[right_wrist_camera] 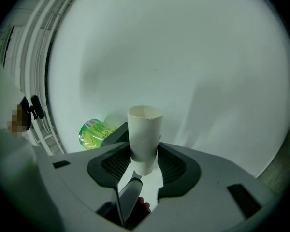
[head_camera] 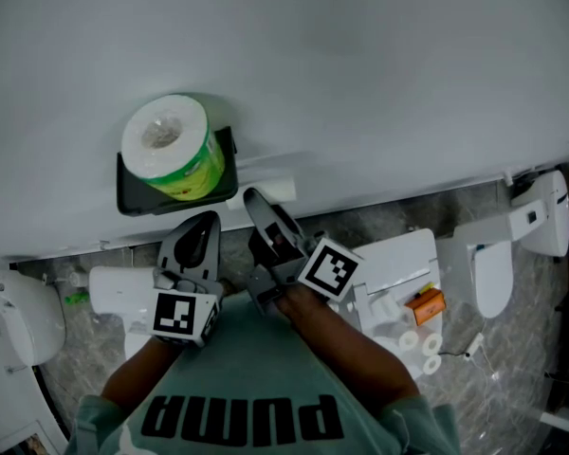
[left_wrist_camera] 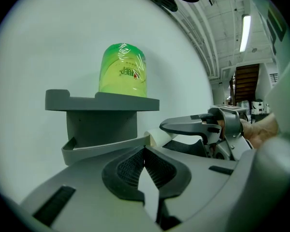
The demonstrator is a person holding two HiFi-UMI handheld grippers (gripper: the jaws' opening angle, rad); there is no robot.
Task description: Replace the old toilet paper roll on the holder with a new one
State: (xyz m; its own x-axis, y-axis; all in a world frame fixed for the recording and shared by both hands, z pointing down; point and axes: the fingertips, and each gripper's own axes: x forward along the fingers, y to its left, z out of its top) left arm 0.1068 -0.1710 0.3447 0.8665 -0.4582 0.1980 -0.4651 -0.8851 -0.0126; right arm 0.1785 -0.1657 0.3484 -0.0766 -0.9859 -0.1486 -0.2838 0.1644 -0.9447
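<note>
white wall (head_camera: 379, 64) & grey marbled floor (head_camera: 379, 221) are seen. "puma" is read on teal shirt (head_camera: 247, 415); wrapper print unreadable. 1 green-wrapped new toilet paper roll (head_camera: 171, 150) is stood atop dark grey wall holder (head_camera: 133, 197). 1 empty white cardboard tube (right_wrist_camera: 145, 134) is clamped by right gripper (right_wrist_camera: 145, 161). left gripper (left_wrist_camera: 145, 166) jaws are pressed together, w/ nothing between.

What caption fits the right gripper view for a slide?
Right gripper shut on the empty tube before a white wall, green-wrapped roll behind at lower left.
</note>
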